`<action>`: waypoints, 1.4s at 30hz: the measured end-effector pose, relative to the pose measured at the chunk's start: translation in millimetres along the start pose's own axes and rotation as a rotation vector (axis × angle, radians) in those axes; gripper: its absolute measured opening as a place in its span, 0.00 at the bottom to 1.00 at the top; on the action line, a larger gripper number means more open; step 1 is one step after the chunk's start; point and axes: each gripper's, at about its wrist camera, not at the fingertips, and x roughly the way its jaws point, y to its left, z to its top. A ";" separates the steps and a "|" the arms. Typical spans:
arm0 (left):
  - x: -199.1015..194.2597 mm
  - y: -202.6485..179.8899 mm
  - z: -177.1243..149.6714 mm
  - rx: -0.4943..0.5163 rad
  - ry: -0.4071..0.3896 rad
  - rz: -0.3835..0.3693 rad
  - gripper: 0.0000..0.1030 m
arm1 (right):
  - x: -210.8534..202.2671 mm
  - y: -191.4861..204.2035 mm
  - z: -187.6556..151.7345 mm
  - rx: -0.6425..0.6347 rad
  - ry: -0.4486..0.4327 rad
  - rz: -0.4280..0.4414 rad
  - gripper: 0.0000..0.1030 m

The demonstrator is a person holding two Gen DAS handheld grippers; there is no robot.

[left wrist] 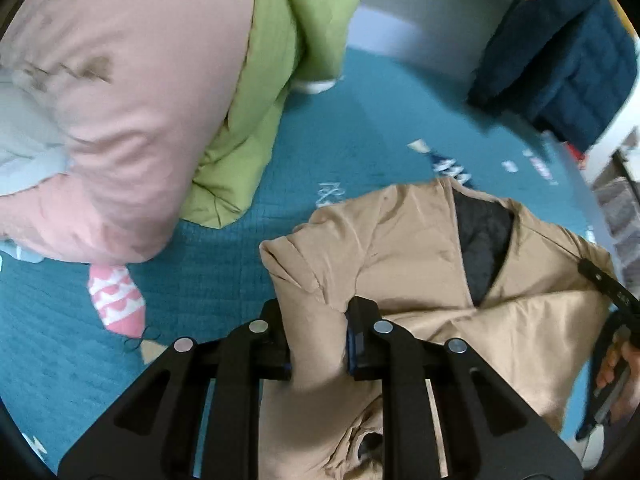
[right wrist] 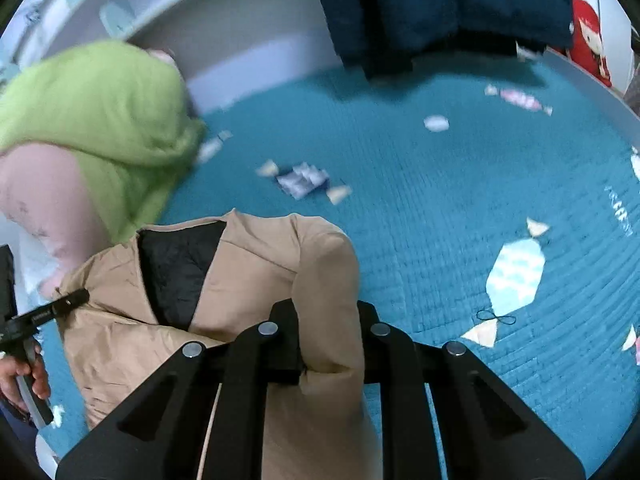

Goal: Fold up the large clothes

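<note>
Two wrist views of a tan jacket [left wrist: 420, 248] gripped at both shoulders above a teal quilted bedspread [left wrist: 224, 280]. In the left wrist view, the left gripper [left wrist: 318, 320] was clenched on a bunched fold of the jacket's shoulder, the fabric pinched between its two black fingers [left wrist: 364, 316]. The jacket spread to the right of the grip, its front parted to show a dark quilted lining [left wrist: 484, 248]. At the right edge a hand [left wrist: 618, 376] gripped the handle of the other tool.

In the right wrist view, the right gripper [right wrist: 324, 316] was likewise clamped on the opposite shoulder of the jacket [right wrist: 256, 280], a rounded roll of tan cloth passing between its fingers [right wrist: 286, 320]. The lining [right wrist: 176, 268] showed to the left of the grip, and the other tool with its hand [right wrist: 20, 376] appeared at the left edge.

Beside the jacket on the bedspread [right wrist: 420, 200] lay a pink quilt [left wrist: 132, 112] and a green quilt [left wrist: 272, 80], touching one another. A dark blue padded coat [left wrist: 560, 52] hung at the far side. The bedspread carried printed candy shapes [right wrist: 516, 276]. Both views were blurred.
</note>
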 end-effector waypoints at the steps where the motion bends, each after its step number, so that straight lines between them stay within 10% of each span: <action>1: -14.3 -0.2 -3.2 0.011 -0.009 -0.008 0.17 | -15.7 4.5 -2.7 -0.008 -0.022 0.016 0.12; 10: -123.7 -0.4 -111.5 0.105 -0.035 -0.117 0.16 | -142.4 13.0 -88.5 -0.103 -0.065 0.058 0.13; 23: -126.6 18.1 -307.5 0.033 0.121 -0.184 0.30 | -191.6 0.0 -287.6 -0.146 0.264 -0.063 0.31; 27: -129.9 19.8 -330.1 0.062 0.138 -0.124 0.65 | -204.2 -3.7 -311.0 -0.134 0.308 -0.085 0.49; 35: -198.3 33.2 -327.3 -0.021 -0.021 -0.062 0.77 | -262.2 4.7 -298.1 -0.099 0.219 -0.004 0.52; 42: -218.8 1.2 -303.0 -0.101 -0.203 -0.128 0.87 | -202.8 17.5 -280.5 0.133 0.218 0.122 0.13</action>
